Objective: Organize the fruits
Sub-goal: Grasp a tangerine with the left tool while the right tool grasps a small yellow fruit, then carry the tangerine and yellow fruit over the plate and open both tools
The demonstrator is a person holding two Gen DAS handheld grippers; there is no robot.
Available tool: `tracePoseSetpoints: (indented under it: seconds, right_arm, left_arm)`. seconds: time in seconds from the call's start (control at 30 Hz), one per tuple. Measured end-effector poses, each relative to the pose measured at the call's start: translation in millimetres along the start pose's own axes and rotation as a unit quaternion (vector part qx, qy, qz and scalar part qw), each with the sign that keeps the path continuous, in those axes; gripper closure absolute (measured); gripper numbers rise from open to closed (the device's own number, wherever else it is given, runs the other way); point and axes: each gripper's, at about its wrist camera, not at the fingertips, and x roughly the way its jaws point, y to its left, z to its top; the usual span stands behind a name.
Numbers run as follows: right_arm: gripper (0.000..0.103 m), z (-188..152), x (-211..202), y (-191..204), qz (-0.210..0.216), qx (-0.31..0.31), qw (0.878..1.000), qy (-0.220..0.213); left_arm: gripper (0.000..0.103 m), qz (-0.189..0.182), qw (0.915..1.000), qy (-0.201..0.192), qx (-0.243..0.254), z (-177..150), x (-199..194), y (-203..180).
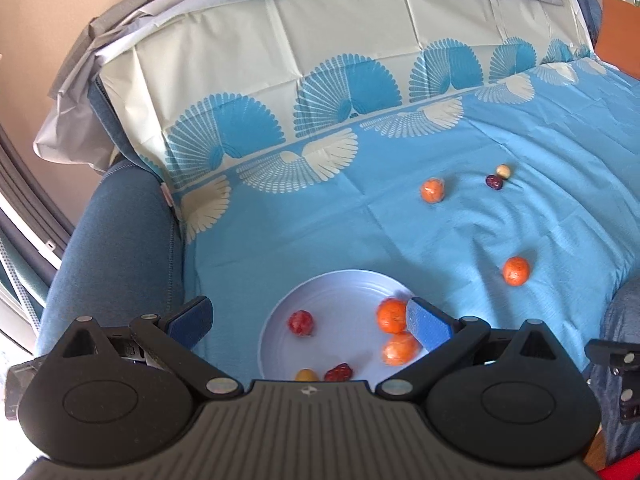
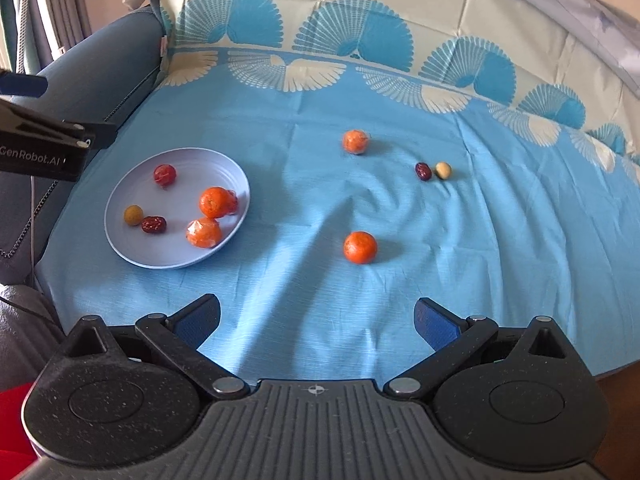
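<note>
A pale blue plate [image 2: 132,248] [image 1: 340,292] lies on the blue cloth and holds two oranges [image 2: 214,201] [image 1: 391,315], small red fruits [image 2: 164,174], a red date [image 2: 153,224] and a yellow fruit [image 2: 133,215]. My left gripper [image 1: 310,322] hovers open above the plate with nothing between its fingers. On the cloth lie an orange [image 2: 360,247] [image 1: 516,271], a wrapped orange [image 2: 355,141] [image 1: 432,190], a dark date [image 2: 423,171] [image 1: 494,181] and a pale round fruit [image 2: 443,170] [image 1: 503,171]. My right gripper [image 2: 318,320] is open above the cloth, short of the near orange.
The cloth [image 2: 480,260] covers a sofa seat, with a padded blue armrest [image 1: 120,216] left of the plate. The patterned backrest [image 1: 320,60] rises behind. The left gripper's body [image 2: 40,148] shows at the left edge of the right wrist view.
</note>
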Motion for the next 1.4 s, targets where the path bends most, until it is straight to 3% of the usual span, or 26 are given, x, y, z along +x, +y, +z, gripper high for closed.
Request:
tracePoseSetpoints:
  seconds: [0.2,0.37,0.47,0.67,0.83,0.87,0.93,0.97,1.0,1.03,1.07,1.13,1.23,1.4]
  right_arm:
    - [0.001,5.2,26.9,-82.1,-0.028,0.029,0.998,-0.038]
    - [0.001,23.6,80.4,-147.3,-0.026,0.046,0.997,-0.063]
    - [0.001,42.3,126.3,-173.8,-0.033,0.032,0.996,-0.071]
    - [0.006,74.1,223.3,-188.2,-0.028,-0.01,0.998,-0.06]
    - [0.015,88.7,277.2,-188.0,-0.017,-0.011,0.998,-0.061]
    - [0.015,90.6,281.3,-189.5,-0.011,-0.003,0.998,-0.069]
    - [0.019,93.8,287.2,-191.7,0.005,0.008,0.997,-0.08]
    - [0.022,95.1,288.5,-191.9,0.016,0.012,0.996,-0.083]
    - [0.035,95.3,287.7,-192.3,0.031,0.014,0.996,-0.088]
    - [0.062,95.9,286.3,-191.6,0.047,0.01,0.995,-0.092]
    - [0.076,97.3,284.2,-189.6,0.05,0.006,0.995,-0.091]
    - [0.075,98.5,280.6,-189.0,0.047,0.018,0.995,-0.083]
    - [0.075,95.1,264.1,-195.5,0.009,0.049,0.995,-0.087]
    - [0.075,81.5,195.4,-204.0,-0.017,0.09,0.989,-0.115]
  left_arm:
    - [0.0,-0.064,0.9974,0.025,-0.024,16.5,31.7,-54.8]
    - [0.0,-0.125,0.9896,0.067,-0.022,26.2,73.6,-113.9]
    - [0.0,-0.142,0.9864,0.083,-0.008,30.6,100.0,-148.8]
    - [0.001,-0.161,0.9815,0.1,0.025,33.7,146.3,-199.3]
    - [0.004,-0.169,0.9788,0.111,0.034,28.0,171.3,-213.4]
    - [0.005,-0.172,0.9784,0.109,0.034,27.5,174.2,-214.2]
    - [0.018,-0.186,0.9764,0.105,0.036,26.5,177.9,-216.3]
    - [0.037,-0.191,0.9748,0.109,0.04,26.0,179.3,-218.0]
    - [0.061,-0.194,0.9738,0.111,0.043,25.2,180.0,-219.1]
    - [0.064,-0.202,0.9721,0.111,0.044,24.5,179.8,-219.1]
    - [0.065,-0.206,0.9714,0.112,0.04,24.3,178.1,-217.7]
    - [0.065,-0.211,0.9706,0.113,0.029,24.2,172.3,-212.0]
    - [0.065,-0.211,0.9715,0.107,0.018,26.9,154.7,-199.8]
    - [0.065,-0.199,0.9767,0.08,-0.011,32.7,102.3,-161.4]
